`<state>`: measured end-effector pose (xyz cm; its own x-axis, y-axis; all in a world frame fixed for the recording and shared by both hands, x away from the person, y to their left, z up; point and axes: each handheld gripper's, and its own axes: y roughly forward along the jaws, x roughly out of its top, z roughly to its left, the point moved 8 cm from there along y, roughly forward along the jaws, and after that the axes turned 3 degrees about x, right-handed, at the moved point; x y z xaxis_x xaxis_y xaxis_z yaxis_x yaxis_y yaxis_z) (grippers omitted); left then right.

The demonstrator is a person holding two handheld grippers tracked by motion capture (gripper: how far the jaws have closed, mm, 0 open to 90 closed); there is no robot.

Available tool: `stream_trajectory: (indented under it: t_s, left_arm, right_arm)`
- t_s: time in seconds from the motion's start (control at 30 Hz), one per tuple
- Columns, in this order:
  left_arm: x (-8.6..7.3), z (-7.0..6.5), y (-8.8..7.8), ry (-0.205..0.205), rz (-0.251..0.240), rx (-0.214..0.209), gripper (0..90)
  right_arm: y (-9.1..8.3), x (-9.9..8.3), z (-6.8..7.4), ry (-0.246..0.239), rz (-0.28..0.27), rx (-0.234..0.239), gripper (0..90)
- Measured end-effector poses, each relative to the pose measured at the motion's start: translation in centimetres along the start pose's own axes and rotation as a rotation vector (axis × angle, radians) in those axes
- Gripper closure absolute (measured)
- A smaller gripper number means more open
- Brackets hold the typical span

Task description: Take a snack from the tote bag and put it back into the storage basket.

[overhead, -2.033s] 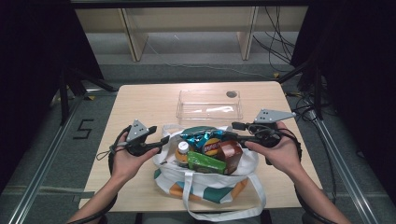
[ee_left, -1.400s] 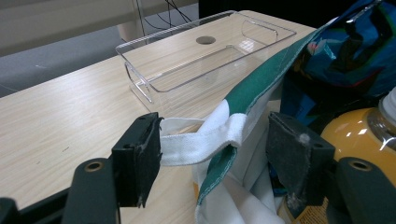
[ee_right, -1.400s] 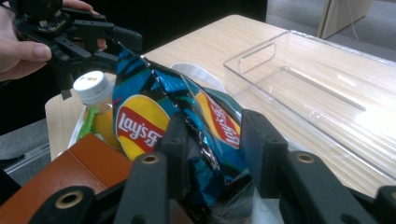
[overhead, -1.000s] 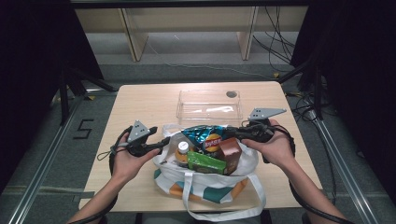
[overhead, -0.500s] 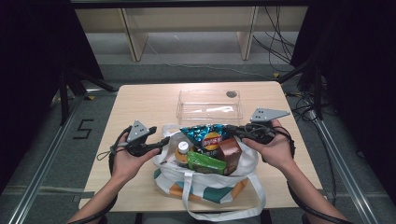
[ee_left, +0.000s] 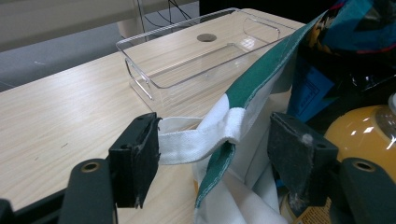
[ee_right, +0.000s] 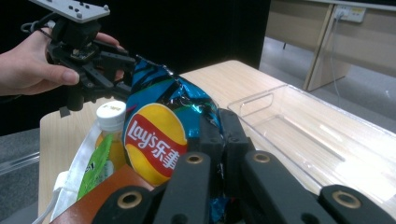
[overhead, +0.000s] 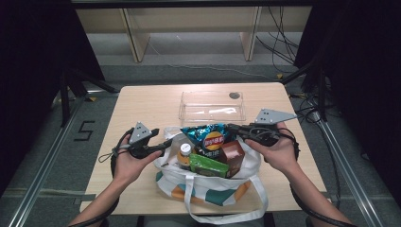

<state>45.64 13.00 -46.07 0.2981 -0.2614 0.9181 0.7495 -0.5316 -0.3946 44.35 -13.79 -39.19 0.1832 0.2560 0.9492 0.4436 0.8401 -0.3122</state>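
Glossy foil chip bag (ee_right: 163, 116); woven cloth tote (ee_left: 243, 196); clear plastic tray (overhead: 213, 106).

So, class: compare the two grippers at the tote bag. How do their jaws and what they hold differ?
The left gripper has open jaws standing either side of the bag's white strap; the right gripper has jaws shut on the blue chip bag. The left sits at the tote bag's left rim, the right at its right. Both are hand-held and carry a grey plate.
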Motion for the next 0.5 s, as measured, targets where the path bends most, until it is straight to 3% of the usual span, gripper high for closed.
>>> stream_trajectory:
  t_s: [0.03, 0.1, 0.33, 0.43, 0.5]
  left_arm:
    - [0.0, 0.0, 0.0, -0.001, 0.000, 0.000, 33.7]
    - [0.0, 0.0, 0.0, -0.001, 0.000, 0.000, 33.7]
    - [0.0, 0.1, 0.0, -0.004, -0.002, 0.002, 33.6]
    - [0.1, 0.1, -0.1, -0.002, -0.001, 0.008, 33.6]
    - [0.1, 0.1, -0.1, -0.002, -0.002, 0.009, 33.6]
  right_arm:
    - [-0.1, 0.0, -0.1, -0.011, 0.001, -0.003, 90.0]
    - [-0.2, 0.0, 0.2, 0.027, 0.003, 0.018, 90.0]
    - [-0.8, 1.2, -0.2, 0.007, -0.071, -0.009, 90.0]
    - [-0.9, 1.3, 0.1, 0.032, -0.076, -0.009, 90.0]
    - [-1.0, 1.7, 0.0, 0.014, -0.094, -0.017, 90.0]
